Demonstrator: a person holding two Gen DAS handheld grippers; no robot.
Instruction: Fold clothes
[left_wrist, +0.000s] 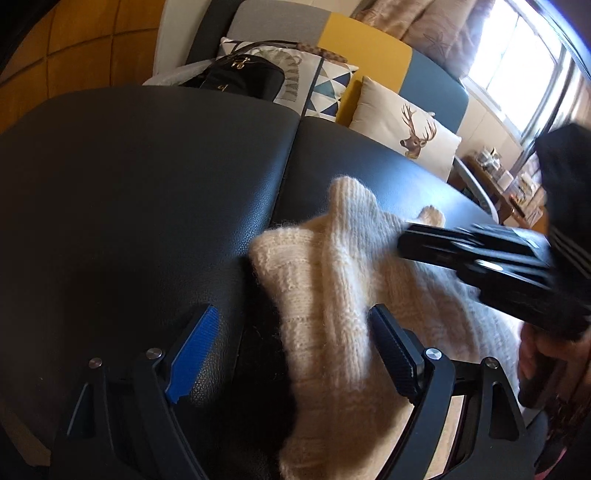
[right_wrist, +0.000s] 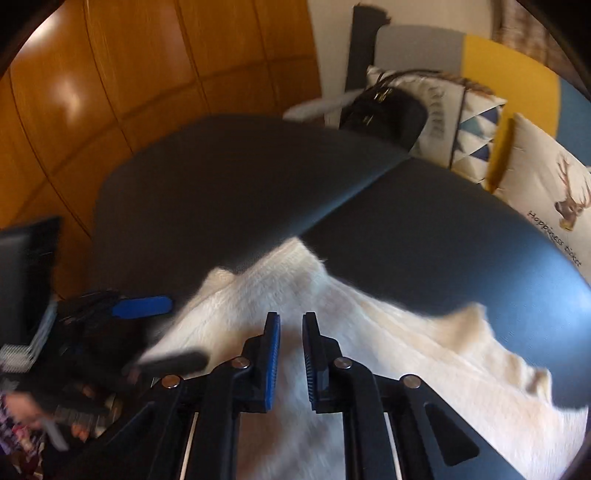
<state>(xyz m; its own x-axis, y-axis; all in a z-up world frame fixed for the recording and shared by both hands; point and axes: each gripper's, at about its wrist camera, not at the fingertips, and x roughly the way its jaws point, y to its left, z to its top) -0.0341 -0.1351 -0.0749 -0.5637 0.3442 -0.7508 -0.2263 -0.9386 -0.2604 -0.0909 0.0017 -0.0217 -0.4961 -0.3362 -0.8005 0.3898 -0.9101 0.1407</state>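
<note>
A cream knit sweater lies crumpled on a black leather cushion. My left gripper is open wide, and the sweater's bunched left edge sits between the blue-padded finger and the black one. In the right wrist view the sweater spreads out under my right gripper, whose jaws stand a narrow gap apart with nothing pinched. The right gripper shows blurred over the sweater's right side. The left gripper is at the sweater's left edge.
The seat is two black cushions split by a seam. Behind them are a deer pillow, a triangle-pattern pillow and a black handbag. Wood panelling lies left. A hand holds the right gripper.
</note>
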